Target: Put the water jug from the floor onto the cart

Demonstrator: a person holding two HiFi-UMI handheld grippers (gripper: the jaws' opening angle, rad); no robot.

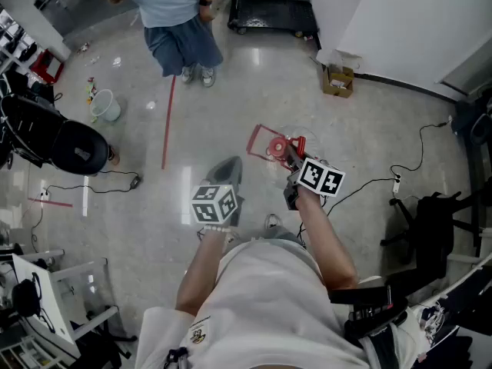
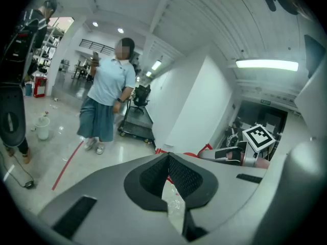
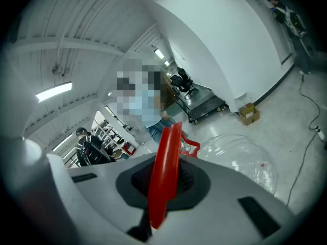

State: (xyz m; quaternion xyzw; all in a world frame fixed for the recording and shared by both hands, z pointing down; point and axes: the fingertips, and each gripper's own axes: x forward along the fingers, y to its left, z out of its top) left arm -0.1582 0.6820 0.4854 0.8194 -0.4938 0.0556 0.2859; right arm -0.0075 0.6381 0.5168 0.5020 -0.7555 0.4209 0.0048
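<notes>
my right tongs (image 3: 164, 160) are clamped shut on the red handle (image 3: 166, 180) of the jug (image 3: 240, 162). the clear jug hangs just past them, held up over the floor (image 1: 231, 91) in front of me. my left tongs (image 2: 168, 157) are closed tip to tip with nothing in them, and sit beside the right pair without touching the jug. the black cart (image 1: 273, 10) stands well apart by the white wall (image 1: 400, 21), with a person (image 1: 177, 21) standing near it.
</notes>
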